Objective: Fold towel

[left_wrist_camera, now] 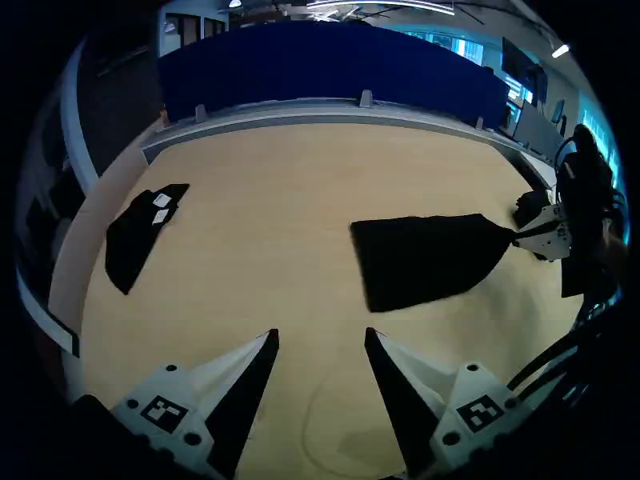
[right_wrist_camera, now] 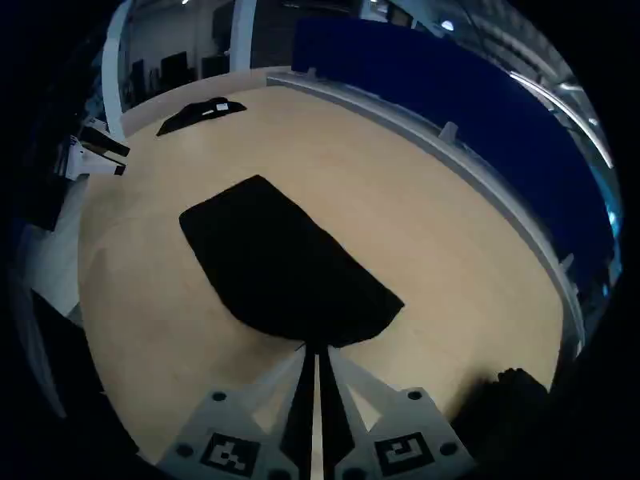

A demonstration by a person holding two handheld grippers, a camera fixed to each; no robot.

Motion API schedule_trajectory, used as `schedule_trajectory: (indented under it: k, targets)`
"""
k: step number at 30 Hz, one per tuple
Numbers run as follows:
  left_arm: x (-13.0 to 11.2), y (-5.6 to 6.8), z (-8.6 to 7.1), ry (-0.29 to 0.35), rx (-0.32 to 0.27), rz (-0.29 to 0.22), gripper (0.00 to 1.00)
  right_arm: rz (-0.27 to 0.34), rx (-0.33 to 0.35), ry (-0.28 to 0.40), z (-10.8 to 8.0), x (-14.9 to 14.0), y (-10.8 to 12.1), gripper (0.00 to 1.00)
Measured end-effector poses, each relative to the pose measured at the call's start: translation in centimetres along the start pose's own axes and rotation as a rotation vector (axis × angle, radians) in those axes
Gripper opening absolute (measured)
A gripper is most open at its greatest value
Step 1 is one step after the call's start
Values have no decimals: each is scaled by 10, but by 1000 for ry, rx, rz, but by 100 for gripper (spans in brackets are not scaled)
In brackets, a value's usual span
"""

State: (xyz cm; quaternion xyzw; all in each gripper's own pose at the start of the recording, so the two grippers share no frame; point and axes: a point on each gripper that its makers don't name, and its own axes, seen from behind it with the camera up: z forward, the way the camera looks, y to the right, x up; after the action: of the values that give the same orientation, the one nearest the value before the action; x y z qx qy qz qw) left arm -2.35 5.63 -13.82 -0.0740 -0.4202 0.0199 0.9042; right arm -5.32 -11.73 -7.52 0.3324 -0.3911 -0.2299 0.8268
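A black towel [left_wrist_camera: 424, 260] lies flat on the light wooden table [left_wrist_camera: 304, 184], folded into a rough trapezoid. In the left gripper view my left gripper [left_wrist_camera: 320, 336] hovers open over bare table, short of the towel's near-left edge, with nothing between its fingers. Further right, the right gripper [left_wrist_camera: 520, 234] pinches the towel's pointed right corner. In the right gripper view the towel [right_wrist_camera: 280, 264] spreads away from the right gripper [right_wrist_camera: 316, 350], whose fingers are shut on its near edge.
A second black cloth [left_wrist_camera: 140, 236] with white labels lies at the table's left side and shows far off [right_wrist_camera: 200, 114] in the right gripper view. A blue partition [left_wrist_camera: 336, 68] lines the far edge. A dark object [right_wrist_camera: 512, 392] sits near the right gripper.
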Motion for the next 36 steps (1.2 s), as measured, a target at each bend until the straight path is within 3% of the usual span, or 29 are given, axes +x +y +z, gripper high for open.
schedule_trajectory:
  k: [11, 20, 27, 36]
  targets:
    - [-4, -10, -20, 26, 21, -56, 79, -125, 22, 62, 1, 72, -11, 3]
    - [-11, -23, -35, 44, 48, -91, 79, -229, 72, 85, 18, 116, -38, 3]
    - [-16, -34, -46, 58, 67, -128, 79, -301, 125, 84, 40, 138, -72, 3]
    - [-32, -43, -53, 58, 76, -182, 79, -342, 218, 50, 87, 140, -133, 3]
